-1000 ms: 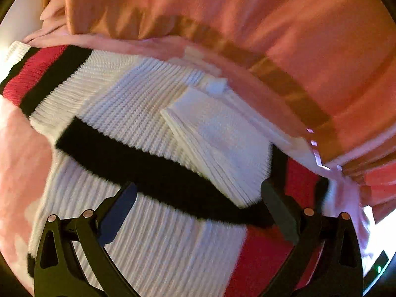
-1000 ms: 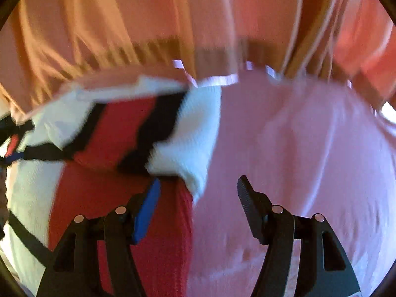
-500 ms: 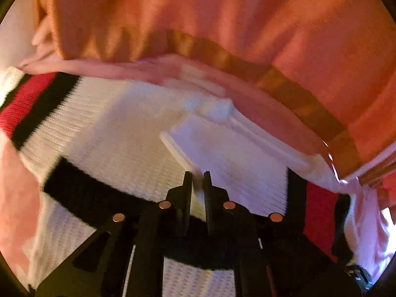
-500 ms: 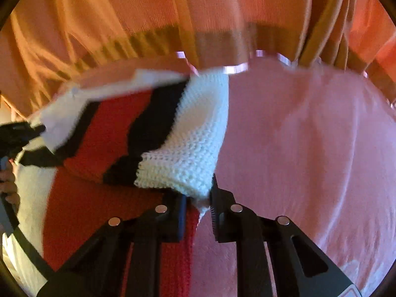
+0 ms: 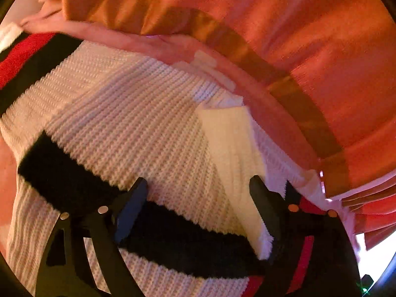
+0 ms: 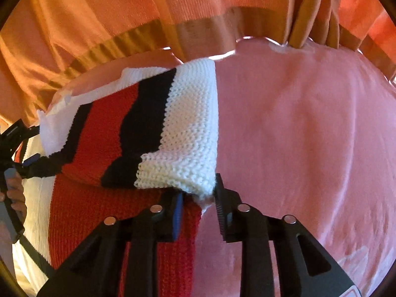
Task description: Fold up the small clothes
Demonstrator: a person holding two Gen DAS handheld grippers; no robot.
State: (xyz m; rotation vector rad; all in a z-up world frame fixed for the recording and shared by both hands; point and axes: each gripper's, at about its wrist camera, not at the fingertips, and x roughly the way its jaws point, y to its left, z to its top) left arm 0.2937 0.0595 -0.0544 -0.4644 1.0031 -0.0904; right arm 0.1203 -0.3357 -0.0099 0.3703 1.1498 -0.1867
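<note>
A big pink sheet covers the bed or table, and orange curtains hang along its far edge. On the pink sheet lies a small knit sweater, white with black and red stripes. It sits to the left side of the sheet in the right camera's view. One part of the sweater, a sleeve or a folded edge, is lifted up and bent over the red part. The sweater looks soft, thick and floppy, so it will bend and droop where nothing holds it. It looks light, and the bumpy knit should not slip much. A good place to take hold is a thick edge or a corner, like the white cuff, not the flat middle. The left gripper is spread wide and holds nothing. It hovers over the white and black part of the sweater, near a flat white flap. The right gripper is almost closed, and the white corner of the lifted part sits between its jaws, so it looks pinched there. The little white flap looks thin, so it may flop over if it is bumped.
</note>
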